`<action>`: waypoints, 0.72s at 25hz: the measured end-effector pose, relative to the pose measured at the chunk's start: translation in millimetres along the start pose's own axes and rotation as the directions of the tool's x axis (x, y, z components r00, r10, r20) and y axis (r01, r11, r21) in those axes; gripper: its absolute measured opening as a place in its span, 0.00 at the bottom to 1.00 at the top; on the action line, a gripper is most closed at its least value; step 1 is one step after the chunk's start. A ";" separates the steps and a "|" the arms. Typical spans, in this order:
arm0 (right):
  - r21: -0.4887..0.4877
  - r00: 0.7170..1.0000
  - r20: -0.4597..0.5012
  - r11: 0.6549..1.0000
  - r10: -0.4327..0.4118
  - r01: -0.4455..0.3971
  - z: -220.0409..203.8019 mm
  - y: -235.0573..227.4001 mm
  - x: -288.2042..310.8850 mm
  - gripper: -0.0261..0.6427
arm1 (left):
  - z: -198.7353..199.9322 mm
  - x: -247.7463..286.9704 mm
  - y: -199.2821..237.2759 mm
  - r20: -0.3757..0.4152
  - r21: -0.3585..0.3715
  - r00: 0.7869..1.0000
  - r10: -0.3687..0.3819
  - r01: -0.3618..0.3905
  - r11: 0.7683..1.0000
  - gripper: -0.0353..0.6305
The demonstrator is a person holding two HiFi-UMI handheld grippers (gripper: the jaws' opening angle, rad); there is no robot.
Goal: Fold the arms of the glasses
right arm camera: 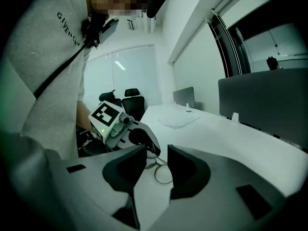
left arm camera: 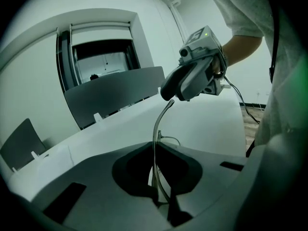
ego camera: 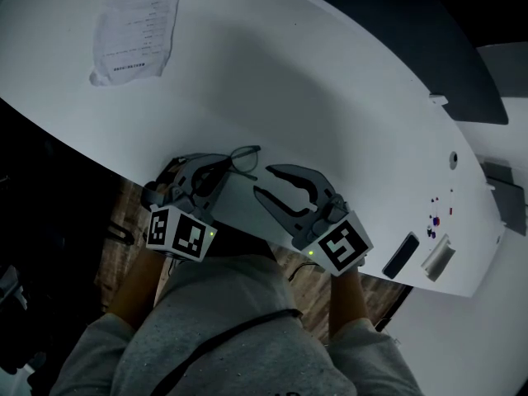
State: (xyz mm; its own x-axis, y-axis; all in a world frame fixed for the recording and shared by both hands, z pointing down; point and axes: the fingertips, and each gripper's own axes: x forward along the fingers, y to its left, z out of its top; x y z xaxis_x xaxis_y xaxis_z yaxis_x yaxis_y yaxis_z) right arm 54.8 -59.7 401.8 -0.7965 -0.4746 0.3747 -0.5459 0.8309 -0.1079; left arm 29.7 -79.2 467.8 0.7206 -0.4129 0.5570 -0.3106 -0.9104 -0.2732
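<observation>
Thin wire-rimmed glasses (ego camera: 245,159) lie at the near edge of the white table (ego camera: 330,97). My left gripper (ego camera: 221,169) is shut on their frame. In the left gripper view one slim arm of the glasses (left arm camera: 159,124) rises from between the shut jaws of the left gripper (left arm camera: 156,150) toward the right gripper (left arm camera: 192,76), which hovers just past its tip. My right gripper (ego camera: 264,181) stands open to the right of the glasses with nothing between its fingers. Through the right gripper (right arm camera: 157,150) I see a round lens of the glasses (right arm camera: 162,173) and the left gripper (right arm camera: 120,124) behind it.
A printed paper sheet (ego camera: 136,27) lies at the far left of the table. A black slab (ego camera: 402,256) and a silver object (ego camera: 437,258) sit near the right edge. Grey partitions (left arm camera: 115,93) stand beyond the table, and office chairs (right arm camera: 132,102) stand off its end.
</observation>
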 end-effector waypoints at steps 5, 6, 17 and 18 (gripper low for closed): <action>-0.049 0.994 -0.095 0.997 0.049 -0.054 -3.5 5.0 15.9 0.23 | 1.0 2.3 -0.8 0.002 0.020 1.000 -0.009 0.009 1.000 0.09; -0.069 0.992 -0.119 0.996 0.049 -0.057 -7.3 4.8 18.4 0.23 | 1.2 2.7 -1.6 0.004 0.030 1.000 -0.012 0.012 0.999 0.09; -0.032 0.994 -0.113 0.999 -0.014 0.011 -14.0 -8.1 27.0 0.09 | -2.0 -8.4 -3.0 0.013 0.117 0.998 -0.054 0.052 0.992 0.36; -0.030 0.992 -0.121 0.999 -0.019 0.015 -16.3 -9.4 28.0 0.09 | -2.3 -13.3 0.3 0.019 0.107 0.999 -0.028 0.026 0.994 0.36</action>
State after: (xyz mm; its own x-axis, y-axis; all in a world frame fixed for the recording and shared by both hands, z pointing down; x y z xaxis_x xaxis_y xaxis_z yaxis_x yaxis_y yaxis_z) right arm 41.9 -76.1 428.4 -0.7485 -0.4516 0.4856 -0.5500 0.8319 -0.0741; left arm 18.5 -74.0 462.1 0.7405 -0.3866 0.5497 -0.2234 -0.9130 -0.3412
